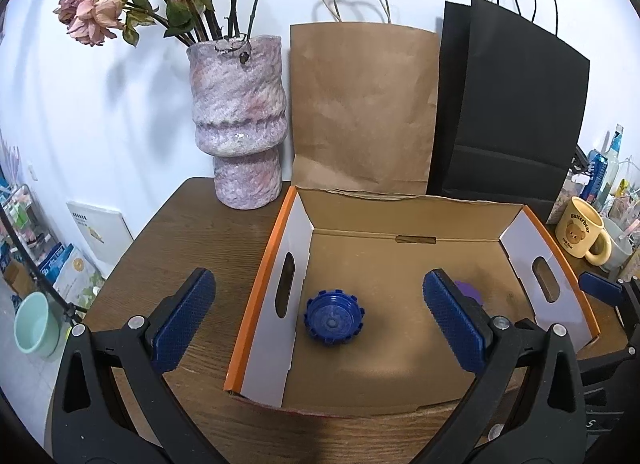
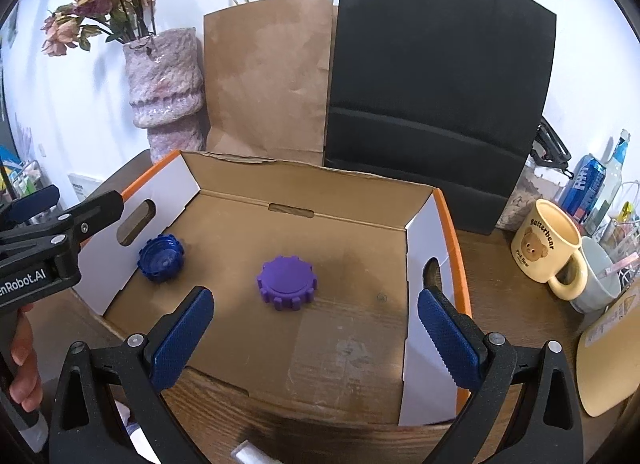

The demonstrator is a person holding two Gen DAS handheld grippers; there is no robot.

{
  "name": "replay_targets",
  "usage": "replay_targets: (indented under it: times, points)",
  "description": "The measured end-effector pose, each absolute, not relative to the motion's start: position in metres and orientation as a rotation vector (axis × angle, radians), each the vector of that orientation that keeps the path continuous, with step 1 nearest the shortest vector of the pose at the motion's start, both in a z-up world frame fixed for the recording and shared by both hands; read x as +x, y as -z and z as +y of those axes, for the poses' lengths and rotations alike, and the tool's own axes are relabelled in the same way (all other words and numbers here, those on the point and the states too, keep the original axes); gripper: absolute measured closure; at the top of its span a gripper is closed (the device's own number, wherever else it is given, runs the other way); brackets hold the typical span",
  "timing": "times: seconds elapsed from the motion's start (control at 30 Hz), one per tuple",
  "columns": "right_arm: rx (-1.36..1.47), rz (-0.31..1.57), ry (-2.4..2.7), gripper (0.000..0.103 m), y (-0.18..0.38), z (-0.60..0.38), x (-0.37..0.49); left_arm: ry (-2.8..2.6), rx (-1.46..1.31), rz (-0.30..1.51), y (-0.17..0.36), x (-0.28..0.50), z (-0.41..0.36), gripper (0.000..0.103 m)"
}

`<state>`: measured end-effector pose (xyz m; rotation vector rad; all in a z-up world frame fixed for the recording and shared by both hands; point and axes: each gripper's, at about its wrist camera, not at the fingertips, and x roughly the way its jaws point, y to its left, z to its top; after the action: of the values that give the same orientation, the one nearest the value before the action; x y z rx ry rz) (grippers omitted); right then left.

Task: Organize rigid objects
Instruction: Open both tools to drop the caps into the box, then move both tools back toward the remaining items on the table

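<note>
An open cardboard box with orange edges and white side walls sits on a wooden table. Two toothed caps lie on the box floor, well apart. The blue cap lies open side up, just beside the left wall below its handle slot. The purple cap lies closed side up near the middle of the floor. The right gripper hangs above the near part of the box with its jaws spread wide and nothing between them; the purple cap lies beyond its fingertips, untouched. The left gripper is likewise spread wide and grips nothing: its left finger is over the table outside the box, its right finger over the box floor, so the left box wall stands between the two fingers. In the left wrist view the right finger hides most of the purple cap. Behind the box, against the wall, stand a mottled pink vase of dried roses at far left, a brown paper bag and a black paper bag. A cream bear-print mug stands on the table to the right of the box, beside further cups and bottles.
</note>
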<state>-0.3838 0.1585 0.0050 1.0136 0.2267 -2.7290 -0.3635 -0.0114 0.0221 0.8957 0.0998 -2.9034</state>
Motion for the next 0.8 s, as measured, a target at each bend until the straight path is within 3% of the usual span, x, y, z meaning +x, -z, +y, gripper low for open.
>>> replay_targets:
  times: [0.8]
  points:
    - [0.903, 0.311, 2.716, 0.0, -0.021, 0.164, -0.306, 2.936, 0.83, 0.114, -0.029, -0.292, -0.02, 0.0]
